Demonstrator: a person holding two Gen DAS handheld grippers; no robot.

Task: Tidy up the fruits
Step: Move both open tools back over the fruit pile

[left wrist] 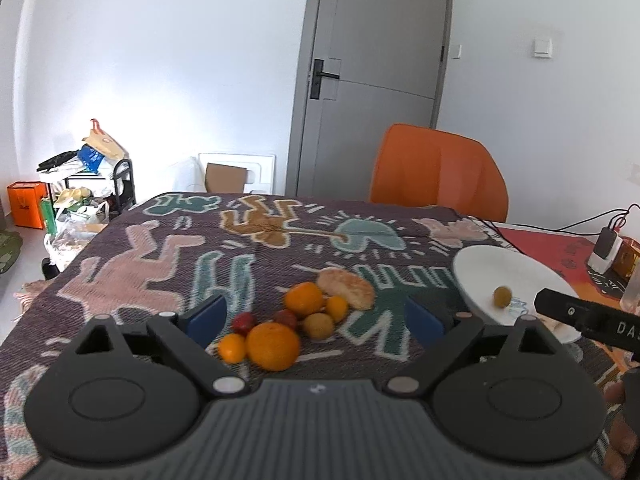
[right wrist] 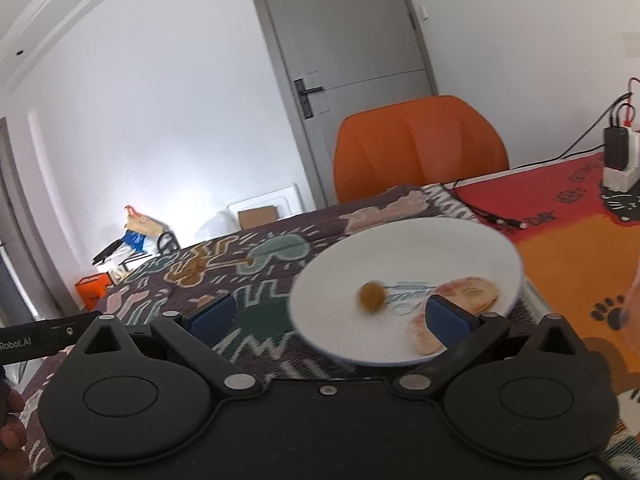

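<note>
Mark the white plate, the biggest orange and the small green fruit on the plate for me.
white plate [right wrist: 460, 240]: right wrist view, bare far rim.
biggest orange [left wrist: 273, 346]: left wrist view, middle of its skin.
small green fruit [right wrist: 371, 297]: right wrist view, its centre.

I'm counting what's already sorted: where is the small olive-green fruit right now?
The small olive-green fruit lies alone near the middle of the white plate, right of the fruit pile in the left wrist view.
</note>
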